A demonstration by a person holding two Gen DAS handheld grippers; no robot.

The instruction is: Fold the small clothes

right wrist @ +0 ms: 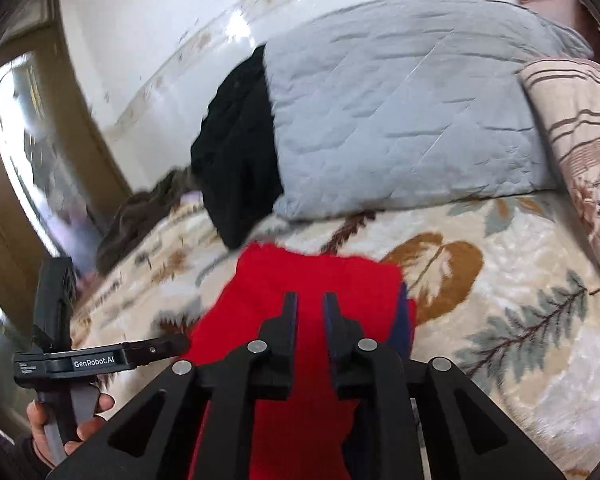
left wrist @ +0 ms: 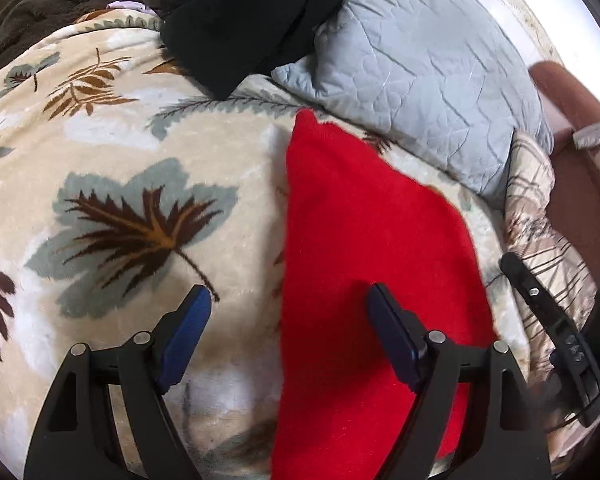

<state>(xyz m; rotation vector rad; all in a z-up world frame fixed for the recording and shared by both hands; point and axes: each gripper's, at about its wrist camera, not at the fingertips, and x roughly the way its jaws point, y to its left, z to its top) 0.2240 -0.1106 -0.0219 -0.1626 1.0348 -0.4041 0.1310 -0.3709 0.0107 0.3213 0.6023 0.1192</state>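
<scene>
A small red knit garment [left wrist: 364, 240] lies folded flat on the leaf-patterned blanket [left wrist: 120, 152]. My left gripper [left wrist: 288, 300] is open above the garment's left edge, empty. In the right wrist view the red garment [right wrist: 320, 272] lies under my right gripper [right wrist: 310, 300], whose jaws stand a narrow gap apart with nothing between them. A dark blue strip shows at the garment's right edge. The left gripper's body [right wrist: 100, 360] shows at the left, held in a hand.
A grey quilted pillow [left wrist: 416, 76] and a black garment [left wrist: 244, 20] lie at the head of the bed. A brown fleece [left wrist: 60, 4] lies far left. A striped beige quilt [right wrist: 580, 140] is at the right. A wall and door frame stand behind.
</scene>
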